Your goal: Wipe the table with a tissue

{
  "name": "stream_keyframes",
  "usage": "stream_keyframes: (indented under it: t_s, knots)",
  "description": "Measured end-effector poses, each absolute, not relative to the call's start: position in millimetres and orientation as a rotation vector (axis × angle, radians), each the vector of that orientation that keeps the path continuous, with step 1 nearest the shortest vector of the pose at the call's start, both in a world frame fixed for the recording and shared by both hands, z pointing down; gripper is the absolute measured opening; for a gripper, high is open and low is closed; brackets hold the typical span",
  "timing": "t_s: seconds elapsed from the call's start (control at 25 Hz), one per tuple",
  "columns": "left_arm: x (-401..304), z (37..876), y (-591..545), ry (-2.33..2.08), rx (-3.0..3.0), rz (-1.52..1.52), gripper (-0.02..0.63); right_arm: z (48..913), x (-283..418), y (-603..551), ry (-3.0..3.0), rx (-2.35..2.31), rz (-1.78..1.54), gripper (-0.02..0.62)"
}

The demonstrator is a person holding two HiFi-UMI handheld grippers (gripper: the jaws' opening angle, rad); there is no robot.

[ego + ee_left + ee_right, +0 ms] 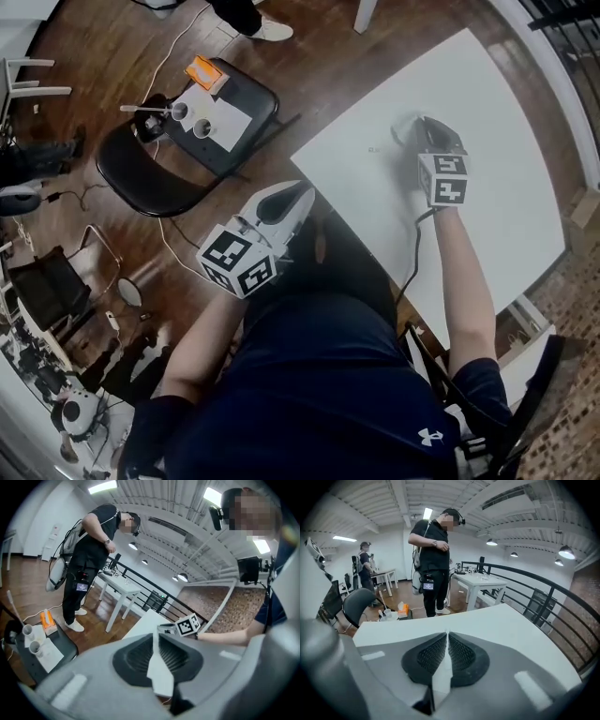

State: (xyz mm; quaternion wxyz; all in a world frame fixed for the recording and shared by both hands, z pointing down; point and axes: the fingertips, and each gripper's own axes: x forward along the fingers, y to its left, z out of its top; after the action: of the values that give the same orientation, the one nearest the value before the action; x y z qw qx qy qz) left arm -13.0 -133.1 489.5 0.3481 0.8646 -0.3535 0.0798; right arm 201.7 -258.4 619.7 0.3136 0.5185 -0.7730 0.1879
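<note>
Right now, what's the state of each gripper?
Left gripper: jaws closing, almost together, nothing seen between them.
Right gripper: shut, over the table, no tissue seen in its jaws.

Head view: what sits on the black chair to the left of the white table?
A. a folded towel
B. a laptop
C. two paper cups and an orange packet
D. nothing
C: the black chair carries two white paper cups and an orange packet on its seat.
</note>
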Motion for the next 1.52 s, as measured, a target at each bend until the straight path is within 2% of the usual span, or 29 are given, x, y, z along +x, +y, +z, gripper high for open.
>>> stream_keyframes:
  t_s: [0.32, 1.52]
  knots:
    - [-47, 521, -138, -0.939, 2.131, 0.211, 0.025, 668, 185, -270, -1.981, 1.260, 0.515, 0.014]
    - [-60, 522, -127, -0.904, 2.129, 0.201, 0.015, 665, 111, -205, -2.060, 1.156, 0.593, 0.014]
